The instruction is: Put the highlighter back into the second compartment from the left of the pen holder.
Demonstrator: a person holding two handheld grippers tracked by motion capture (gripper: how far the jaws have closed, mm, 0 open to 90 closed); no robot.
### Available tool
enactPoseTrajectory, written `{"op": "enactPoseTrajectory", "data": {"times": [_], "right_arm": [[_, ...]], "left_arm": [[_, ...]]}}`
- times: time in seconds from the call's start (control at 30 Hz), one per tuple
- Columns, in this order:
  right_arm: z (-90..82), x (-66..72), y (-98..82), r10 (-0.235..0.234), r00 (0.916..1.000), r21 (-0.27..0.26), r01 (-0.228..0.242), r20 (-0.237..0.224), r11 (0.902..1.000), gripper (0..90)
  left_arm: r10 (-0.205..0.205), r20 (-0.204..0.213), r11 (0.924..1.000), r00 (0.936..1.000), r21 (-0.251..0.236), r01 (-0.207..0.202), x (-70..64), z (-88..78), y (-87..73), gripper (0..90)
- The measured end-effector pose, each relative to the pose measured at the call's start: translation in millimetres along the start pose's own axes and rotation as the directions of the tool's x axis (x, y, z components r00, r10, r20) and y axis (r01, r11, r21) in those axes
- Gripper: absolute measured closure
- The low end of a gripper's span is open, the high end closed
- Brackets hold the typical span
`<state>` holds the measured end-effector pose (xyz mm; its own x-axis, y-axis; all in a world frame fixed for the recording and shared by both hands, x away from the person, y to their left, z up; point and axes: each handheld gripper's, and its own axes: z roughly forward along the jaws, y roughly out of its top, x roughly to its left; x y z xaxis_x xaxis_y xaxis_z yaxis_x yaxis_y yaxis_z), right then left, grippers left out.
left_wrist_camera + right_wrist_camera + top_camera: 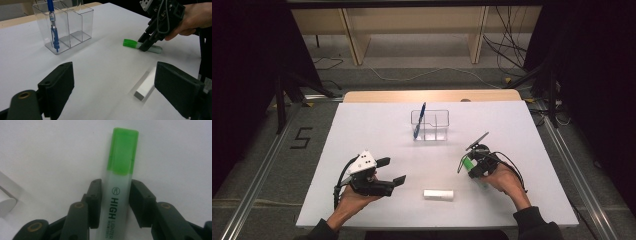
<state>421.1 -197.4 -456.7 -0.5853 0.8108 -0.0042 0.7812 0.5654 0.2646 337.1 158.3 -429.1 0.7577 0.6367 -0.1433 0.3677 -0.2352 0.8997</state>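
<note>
Gripping a green-capped highlighter [119, 192] by its pale barrel, the right tool [115, 195] is pressing both jaws against it as it lies flat on the white surface [377, 135] (cap pointing away). The left tool [113, 82] is resting wide open, holding nothing, beside a white eraser [147, 85]. Farther off, a clear organizer [432, 125] is holding a blue pen [419, 121].

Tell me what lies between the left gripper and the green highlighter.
In the left gripper view, a white block lies on the table between the left gripper and the green highlighter.
</note>
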Motion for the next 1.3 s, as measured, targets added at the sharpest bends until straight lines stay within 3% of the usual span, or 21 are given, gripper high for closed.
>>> {"op": "enactPoseTrajectory", "data": {"times": [0.27,0.37,0.63,0.73,0.87,1.0,1.07,1.2,1.3], "right_arm": [[-1.1,2.5,0.4,-0.018,0.9997,0.008,0.018,0.014,0.9998,66.8],[-1.3,3.4,-0.1,-0.055,0.9982,-0.001,0.055,0.023,0.9985,66.9],[-12.8,17.7,0.3,-0.136,0.9891,-0.065,0.14,0.056,0.988,67.0],[-21.1,22.9,-0.7,-0.165,0.9839,-0.111,0.172,0.068,0.9788,67.1],[-28.9,31.0,-4.2,-0.237,0.9657,-0.172,0.252,0.106,0.9523,67.1],[-34.4,37.0,-8.4,-0.306,0.9398,-0.225,0.335,0.151,0.9151,67.1],[-37.3,39.4,-9.9,-0.323,0.9325,-0.246,0.355,0.163,0.902,67.1],[-42.3,46.4,-13.7,-0.37,0.9055,-0.284,0.418,0.208,0.8629,67.1],[-44.7,52.2,-15.6,-0.413,0.8761,-0.296,0.475,0.248,0.8288,67.1]], "left_arm": [[0.002,0.003,1.0,1.0,0.002,-0.002,-0.2,0.6,-0.6,15.8],[0.0,0.003,1.0,1.0,0.002,0.0,0.3,0.3,-0.7,15.8],[-0.001,0.0,1.0,1.0,0.007,0.001,1.3,0.8,-1.6,15.8],[0.0,-0.002,1.0,1.0,0.008,0.001,1.5,0.9,-1.8,15.8],[-0.006,-0.006,0.9999,1.0,0.011,0.006,2.5,1.0,-2.3,16.0],[-0.01,-0.01,0.9999,0.9999,0.008,0.01,3.4,0.5,-2.2,16.0],[-0.008,-0.012,0.9999,0.9999,0.006,0.009,4.0,0.4,-2.3,16.0],[-0.01,-0.014,0.9999,0.9999,0.009,0.011,4.7,0.3,-2.5,16.1],[-0.013,-0.012,0.9998,0.9998,0.011,0.013,4.8,0.5,-2.7,16.1]]}}
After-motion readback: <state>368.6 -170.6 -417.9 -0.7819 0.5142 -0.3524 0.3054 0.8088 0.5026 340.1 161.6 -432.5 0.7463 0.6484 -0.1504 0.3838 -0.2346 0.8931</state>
